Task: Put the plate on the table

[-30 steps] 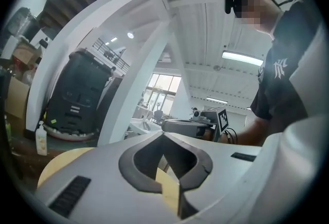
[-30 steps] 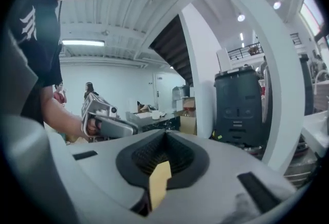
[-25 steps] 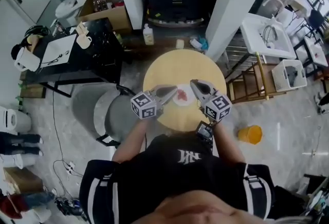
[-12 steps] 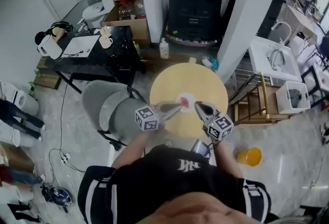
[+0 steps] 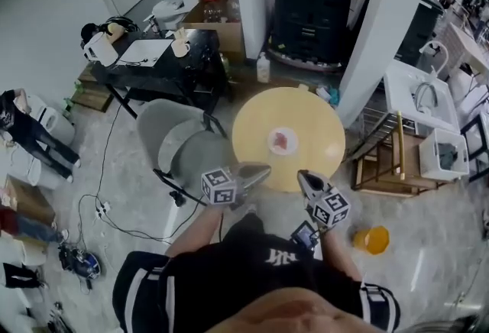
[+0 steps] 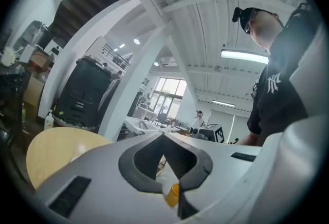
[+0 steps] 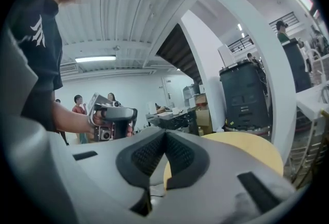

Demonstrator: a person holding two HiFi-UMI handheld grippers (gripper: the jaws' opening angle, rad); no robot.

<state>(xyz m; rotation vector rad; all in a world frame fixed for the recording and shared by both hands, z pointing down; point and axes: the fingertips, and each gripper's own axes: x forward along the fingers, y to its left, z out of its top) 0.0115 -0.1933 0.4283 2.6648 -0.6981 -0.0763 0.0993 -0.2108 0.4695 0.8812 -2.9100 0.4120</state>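
A small white plate (image 5: 283,141) with something reddish on it lies near the middle of the round yellow table (image 5: 321,121). Both grippers hang short of the table's near edge, apart from the plate. My left gripper (image 5: 260,170) is shut with nothing in it; in the left gripper view its jaws (image 6: 163,135) meet at the tip, with the table (image 6: 54,148) to their left. My right gripper (image 5: 302,176) is also shut and holds nothing; in the right gripper view its jaws (image 7: 165,133) touch, and the table (image 7: 241,148) lies beyond them.
A grey chair (image 5: 177,142) stands left of the table, with a black desk (image 5: 164,68) behind it. A white pillar (image 5: 380,33), a wooden rack (image 5: 382,163) and an orange bucket (image 5: 370,240) are on the right. A person (image 5: 30,133) stands far left.
Both grippers have drawn back from beside the plate, off the table toward the person. The plate stays on the table. The head camera has lifted, so more of the room shows.
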